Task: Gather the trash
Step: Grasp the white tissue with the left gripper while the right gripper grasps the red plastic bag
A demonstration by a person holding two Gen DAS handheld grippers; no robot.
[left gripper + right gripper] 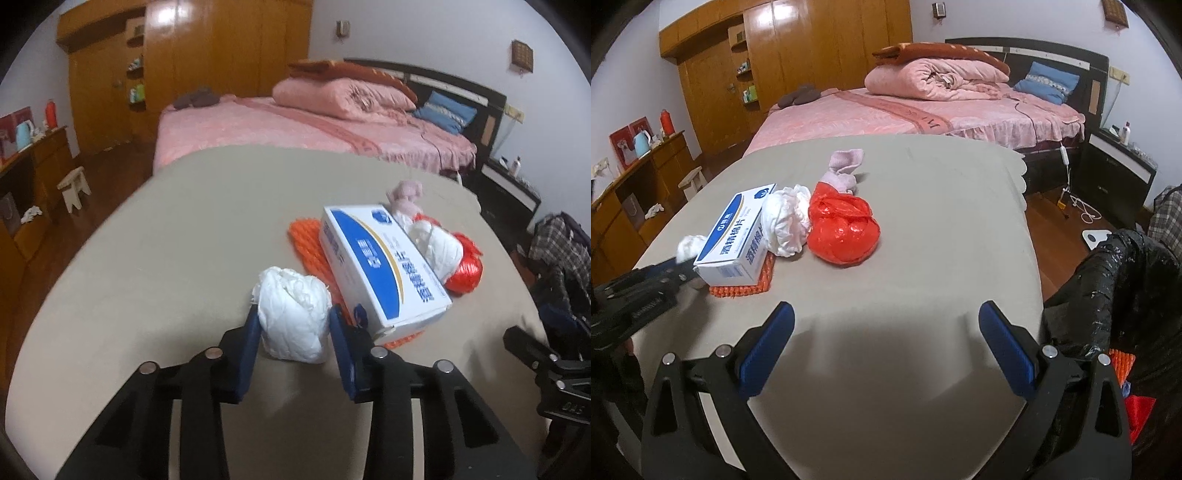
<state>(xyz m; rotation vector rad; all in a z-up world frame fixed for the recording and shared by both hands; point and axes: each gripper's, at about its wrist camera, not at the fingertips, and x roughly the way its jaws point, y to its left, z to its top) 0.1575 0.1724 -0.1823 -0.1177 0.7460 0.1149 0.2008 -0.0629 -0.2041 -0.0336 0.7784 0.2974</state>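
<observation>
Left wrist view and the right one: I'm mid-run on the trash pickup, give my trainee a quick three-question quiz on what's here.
1. True or false: the left gripper has its fingers either side of a white crumpled wad.
2. What lies under the blue-and-white box? A) orange mat B) pink sock C) red bag
3. Fill in: the right gripper is ____ and holds nothing.

Key: 1 true. 2 A, the orange mat. 3 open. The black trash bag hangs off the table's right edge.

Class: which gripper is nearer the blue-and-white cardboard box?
Left. The left gripper brackets a crumpled white tissue wad right beside the blue-and-white cardboard box; the right gripper hangs open farther off.
</observation>
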